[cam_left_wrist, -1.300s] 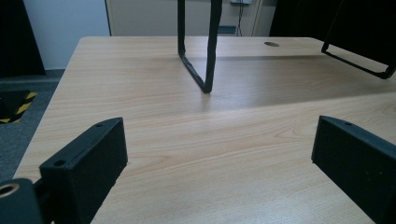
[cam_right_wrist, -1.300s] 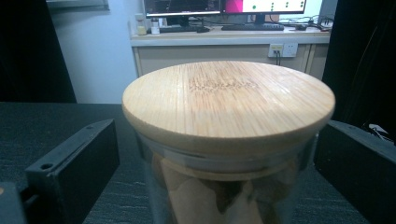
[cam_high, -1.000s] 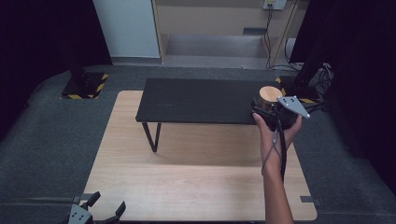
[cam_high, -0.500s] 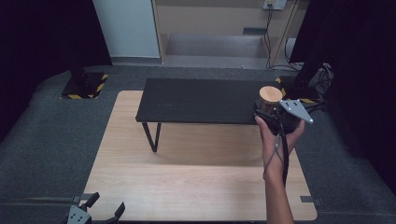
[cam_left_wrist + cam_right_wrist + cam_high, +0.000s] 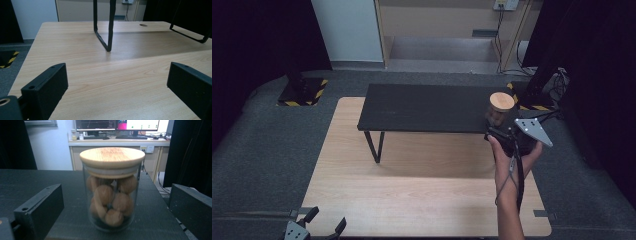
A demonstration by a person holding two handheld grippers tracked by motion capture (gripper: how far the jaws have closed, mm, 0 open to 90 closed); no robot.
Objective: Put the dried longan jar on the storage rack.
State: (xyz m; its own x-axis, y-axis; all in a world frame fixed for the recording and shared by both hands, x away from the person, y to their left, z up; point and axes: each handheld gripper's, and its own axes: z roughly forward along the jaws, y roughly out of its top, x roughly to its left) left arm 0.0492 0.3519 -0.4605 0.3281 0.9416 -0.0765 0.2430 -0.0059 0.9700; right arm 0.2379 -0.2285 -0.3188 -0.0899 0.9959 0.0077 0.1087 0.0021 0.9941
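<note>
Inside lidded jar (image 5: 112, 192), walnuts (image 5: 110, 197), close-up

right gripper (image 5: 501, 131) | drew back toward person | jar (image 5: 500, 108) now clear of jaws

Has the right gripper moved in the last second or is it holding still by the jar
Yes. Against the black bench, the right gripper has drifted slightly toward the bench's near edge and the person. The jar looks unmoved, standing between its open jaws.
</note>
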